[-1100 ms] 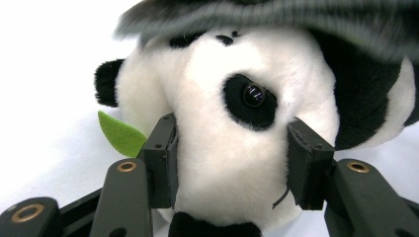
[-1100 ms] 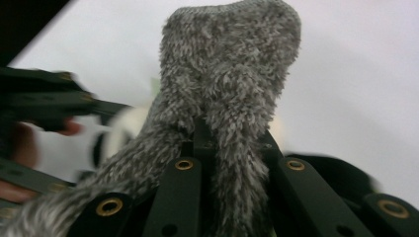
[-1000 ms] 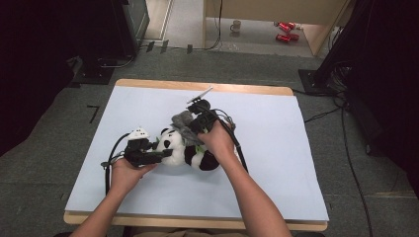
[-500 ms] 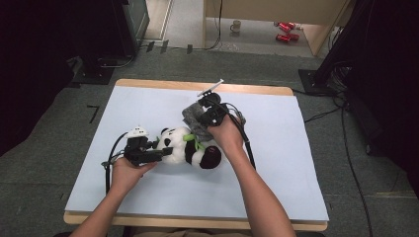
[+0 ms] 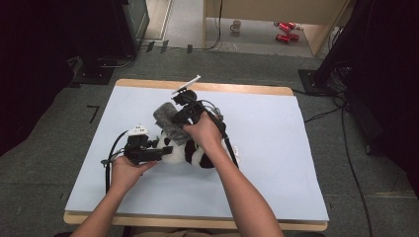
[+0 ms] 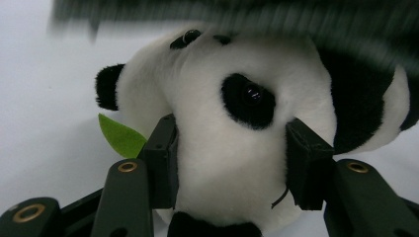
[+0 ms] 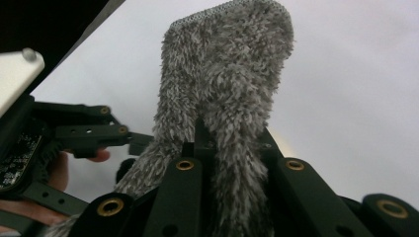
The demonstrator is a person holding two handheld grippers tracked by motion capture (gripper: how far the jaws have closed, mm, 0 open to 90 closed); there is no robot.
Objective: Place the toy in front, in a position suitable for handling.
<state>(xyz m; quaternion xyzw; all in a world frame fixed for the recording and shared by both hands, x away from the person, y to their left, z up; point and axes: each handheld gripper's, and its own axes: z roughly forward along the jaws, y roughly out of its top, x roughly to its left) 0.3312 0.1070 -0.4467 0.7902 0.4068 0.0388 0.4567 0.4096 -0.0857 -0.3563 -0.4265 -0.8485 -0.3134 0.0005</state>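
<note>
Grey fuzzy cloth (image 7: 225,74) pinched in right tool (image 7: 232,148); left tool (image 6: 232,163) clamped around plush panda's head (image 6: 237,108).

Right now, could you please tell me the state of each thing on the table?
Panda: lying on the table, head clamped between the left gripper's fingers.
Grey cloth: lifted off the table, pinched in the shut right gripper.
Left gripper: shut on the panda.
Table: covered by a pale sheet.

Panda toy (image 6: 232,148): short, soft plush with glossy bead eyes and a flat felt-like green leaf (image 6: 121,138). Grey cloth (image 7: 227,94) — long, shaggy pile. Table cover (image 5: 276,148) — smooth, matt. Gripper links: matt black plastic, brass-coloured rivets.
</note>
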